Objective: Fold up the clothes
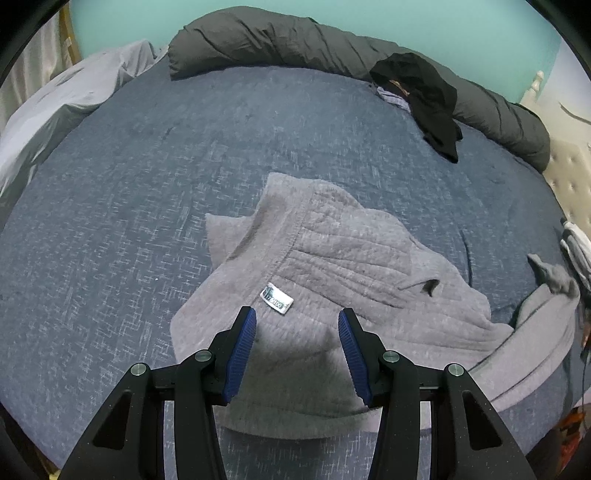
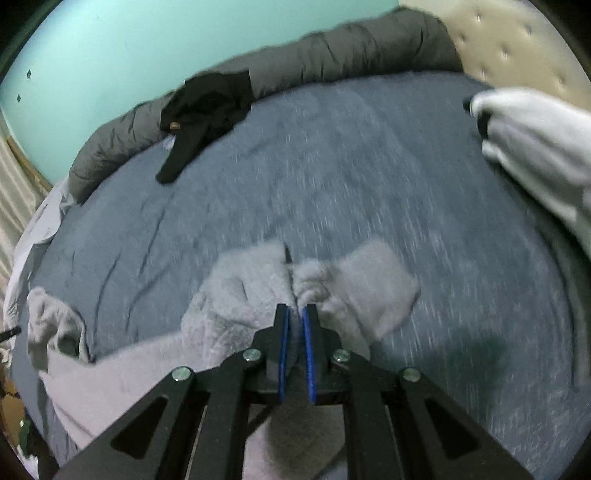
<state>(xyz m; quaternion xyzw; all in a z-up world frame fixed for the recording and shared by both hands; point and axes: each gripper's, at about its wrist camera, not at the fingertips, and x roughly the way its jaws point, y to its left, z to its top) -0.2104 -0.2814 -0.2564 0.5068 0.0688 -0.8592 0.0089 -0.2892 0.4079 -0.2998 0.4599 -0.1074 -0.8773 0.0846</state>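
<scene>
Pinching grey garment [image 2: 240, 291] in right tool [image 2: 295, 314], left tool [image 1: 297, 317] spread apart above it

grey garment [image 1: 332, 266]: pale lilac-grey, ribbed texture; small white label [image 1: 277, 303] with dark print
bedspread [image 1: 147, 177]: slate blue, flecked with short white dashes (a woven crosshatch look)
rolled duvet [image 1: 258, 40]: charcoal grey
black garment [image 1: 432, 107]: black
wall [image 1: 332, 14]: mint green
headboard [image 2: 517, 40]: cream, buttoned
white cloth [image 2: 535, 136]: white
gripper pads [image 1: 242, 354]: blue, on black arms
</scene>
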